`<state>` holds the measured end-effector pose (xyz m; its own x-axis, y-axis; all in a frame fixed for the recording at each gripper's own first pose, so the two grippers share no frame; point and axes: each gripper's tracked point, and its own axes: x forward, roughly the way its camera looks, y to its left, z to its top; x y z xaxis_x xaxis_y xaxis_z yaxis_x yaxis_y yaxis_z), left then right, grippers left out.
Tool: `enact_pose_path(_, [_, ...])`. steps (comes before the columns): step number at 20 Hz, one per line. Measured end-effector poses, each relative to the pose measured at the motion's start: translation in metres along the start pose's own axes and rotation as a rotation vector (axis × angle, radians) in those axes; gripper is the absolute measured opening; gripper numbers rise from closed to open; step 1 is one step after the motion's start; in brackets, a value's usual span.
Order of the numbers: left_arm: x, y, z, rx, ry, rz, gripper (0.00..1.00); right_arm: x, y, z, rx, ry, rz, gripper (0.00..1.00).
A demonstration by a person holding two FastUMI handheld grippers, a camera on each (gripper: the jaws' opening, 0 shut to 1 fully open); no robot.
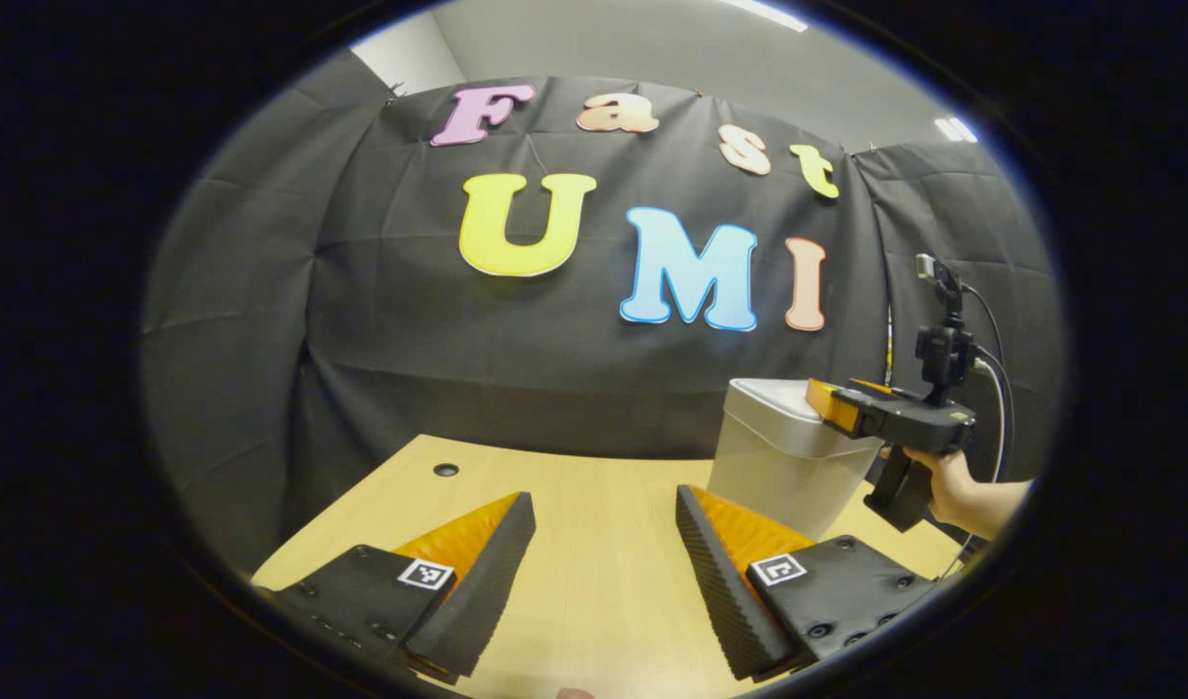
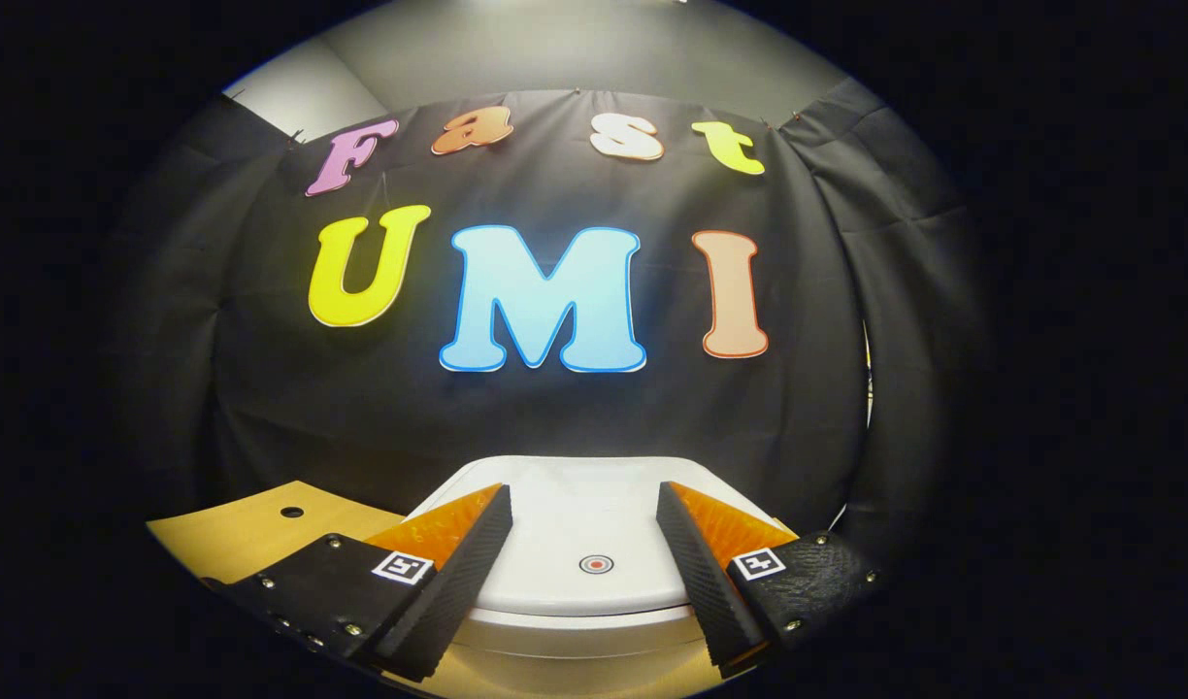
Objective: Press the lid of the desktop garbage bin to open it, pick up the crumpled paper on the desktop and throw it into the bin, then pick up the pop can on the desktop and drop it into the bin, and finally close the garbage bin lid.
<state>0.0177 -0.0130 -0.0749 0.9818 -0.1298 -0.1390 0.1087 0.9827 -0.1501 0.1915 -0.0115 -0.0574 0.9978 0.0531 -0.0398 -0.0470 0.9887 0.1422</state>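
Note:
A white desktop bin [image 1: 783, 456] stands on the wooden table at the right of the left gripper view, lid down. In the right gripper view its lid [image 2: 575, 529] lies flat just under the fingers, with a small round press mark [image 2: 596, 564] near the front edge. My right gripper [image 2: 584, 500] hovers open above the lid, one finger on each side of the mark; farther off it is seen over the bin's top [image 1: 827, 403], held by a hand [image 1: 958, 490]. My left gripper [image 1: 604, 505] is open over bare tabletop, left of the bin.
The light wooden table [image 1: 594, 573] has a small round hole [image 1: 445, 470] near its back left. A black cloth wall closes the booth right behind the table and bin. A cable hangs at the right by the hand.

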Motion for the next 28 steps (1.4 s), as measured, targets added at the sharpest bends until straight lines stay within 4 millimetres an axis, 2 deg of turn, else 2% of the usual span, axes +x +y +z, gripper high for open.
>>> enact_pose_path(4, [0.001,0.006,-0.006,-0.013,0.016,0.011,0.95,0.002,0.0,-0.006,0.015,0.021,-0.005,0.97])
enact_pose_path(5, [0.002,0.007,-0.006,-0.014,0.018,0.015,1.0,0.0,-0.001,-0.008,0.044,0.033,-0.005,1.0])
enact_pose_path(10, [0.006,0.004,-0.005,-0.015,0.012,0.017,0.96,0.002,-0.001,-0.007,0.037,-0.002,-0.007,0.98])
enact_pose_path(11, [0.005,0.002,-0.003,-0.013,0.007,0.014,1.0,0.002,-0.001,-0.006,0.04,-0.002,-0.006,0.98])
enact_pose_path(15, [0.002,-0.01,0.003,-0.004,-0.011,0.007,1.0,0.002,-0.001,-0.001,0.04,-0.032,-0.011,0.98])
enact_pose_path(16, [0.0,-0.013,0.003,0.002,-0.013,0.006,0.95,0.002,-0.001,0.0,0.03,-0.048,-0.016,0.97])
enact_pose_path(22, [-0.014,-0.032,0.006,0.031,-0.021,0.032,0.91,0.002,-0.003,-0.002,0.035,-0.023,-0.043,0.97])
enact_pose_path(23, [-0.018,-0.036,0.007,0.04,-0.025,0.042,0.95,0.001,-0.004,-0.003,0.041,-0.009,-0.038,0.96])
enact_pose_path(28, [-0.034,-0.05,0.011,0.049,-0.041,0.095,0.95,-0.019,-0.008,-0.001,0.005,0.016,0.006,0.96])
